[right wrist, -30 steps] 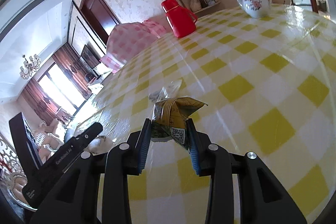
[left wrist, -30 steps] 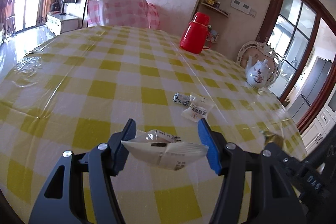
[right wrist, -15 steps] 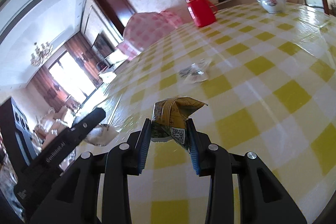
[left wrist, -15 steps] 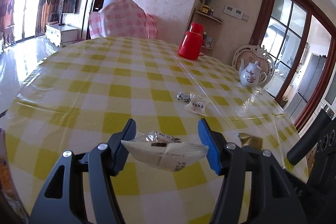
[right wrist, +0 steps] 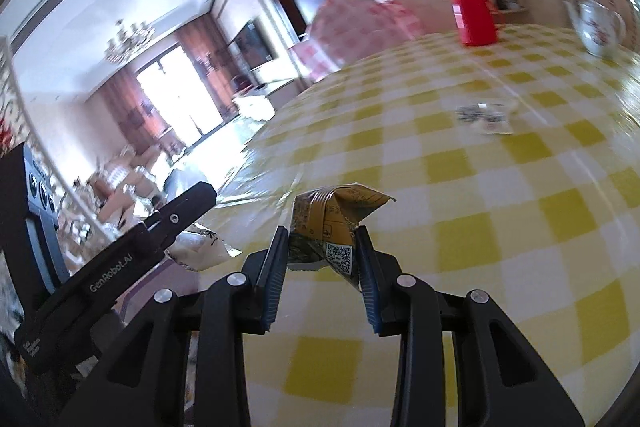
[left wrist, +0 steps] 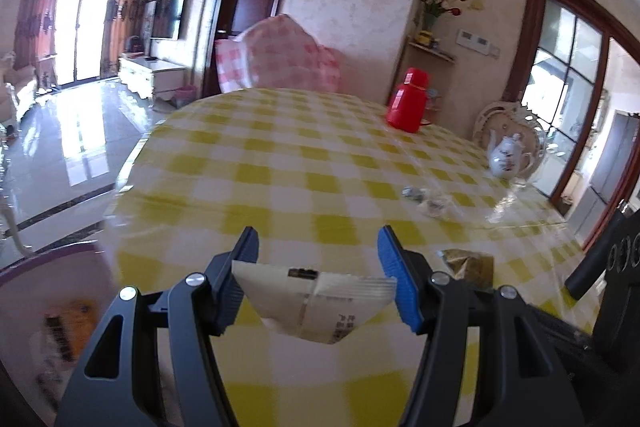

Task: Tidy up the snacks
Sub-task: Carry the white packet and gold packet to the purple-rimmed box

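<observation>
- Blue-padded left tongs (left wrist: 318,277) sit nearest the lens, clamped at a middling width on a white snack packet (left wrist: 316,301); the pads pinch its two short ends, so the packet hangs flat between them with its printed corner drooping below.
- Black right tongs (right wrist: 322,265) are pinched narrow on a crumpled gold packet (right wrist: 332,219), gripped low on its body so the folded top stands up clear of the pads and the printed code faces the camera.
- Both packets ride above the worktop (left wrist: 280,163) rather than resting on it, which I read as a carry: each hand has one snack lifted for moving at the same time.
- At the lower left of the left view, just off the worktop's edge, is a purple-rimmed container (left wrist: 48,259); something orange and dark lies inside it, too blurred to name. It is probably where the snacks are gathered, though that is a judgement.
- Farther out on the yellow-checked cloth lie two small loose snacks (right wrist: 484,117) close together, not yet collected.
- Beyond them stand a red flask (left wrist: 408,107) and a white teapot (left wrist: 506,157), well apart from the snacks and seemingly no part of the sorting.
</observation>
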Demonstrator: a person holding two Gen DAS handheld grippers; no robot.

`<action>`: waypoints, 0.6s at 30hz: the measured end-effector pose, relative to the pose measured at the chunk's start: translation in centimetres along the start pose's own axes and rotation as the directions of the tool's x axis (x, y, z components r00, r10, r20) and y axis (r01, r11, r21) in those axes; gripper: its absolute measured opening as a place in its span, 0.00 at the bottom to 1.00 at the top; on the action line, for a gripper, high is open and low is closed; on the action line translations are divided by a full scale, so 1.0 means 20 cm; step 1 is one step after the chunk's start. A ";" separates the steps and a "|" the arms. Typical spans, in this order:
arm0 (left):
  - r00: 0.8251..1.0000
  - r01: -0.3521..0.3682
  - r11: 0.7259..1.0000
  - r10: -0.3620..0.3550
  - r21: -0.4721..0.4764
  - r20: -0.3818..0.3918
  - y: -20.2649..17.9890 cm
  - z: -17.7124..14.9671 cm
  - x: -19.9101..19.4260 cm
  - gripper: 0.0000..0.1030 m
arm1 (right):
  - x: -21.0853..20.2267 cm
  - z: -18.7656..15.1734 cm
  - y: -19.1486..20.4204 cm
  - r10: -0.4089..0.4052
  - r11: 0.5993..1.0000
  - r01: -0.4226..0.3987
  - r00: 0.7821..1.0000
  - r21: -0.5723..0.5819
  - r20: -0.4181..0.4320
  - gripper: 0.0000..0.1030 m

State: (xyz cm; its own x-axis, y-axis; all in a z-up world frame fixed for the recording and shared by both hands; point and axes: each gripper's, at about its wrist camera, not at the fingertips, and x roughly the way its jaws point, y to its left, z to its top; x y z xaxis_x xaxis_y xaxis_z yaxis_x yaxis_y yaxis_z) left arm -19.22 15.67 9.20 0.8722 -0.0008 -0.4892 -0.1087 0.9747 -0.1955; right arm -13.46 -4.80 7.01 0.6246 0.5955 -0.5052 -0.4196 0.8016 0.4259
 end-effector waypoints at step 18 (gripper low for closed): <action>0.954 -0.292 0.949 0.281 -0.118 -0.103 0.86 -0.05 -0.31 0.61 | 0.29 -0.47 0.95 0.260 0.845 -0.388 0.900 -0.368 -0.350 0.36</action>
State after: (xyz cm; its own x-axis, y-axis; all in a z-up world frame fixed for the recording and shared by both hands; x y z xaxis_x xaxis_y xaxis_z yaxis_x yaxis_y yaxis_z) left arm -27.03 32.31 8.04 0.7528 0.2497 -0.6091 -0.4139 0.8990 -0.1430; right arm -23.97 14.37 5.02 0.2221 0.7632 -0.6068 -0.8391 0.4666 0.2797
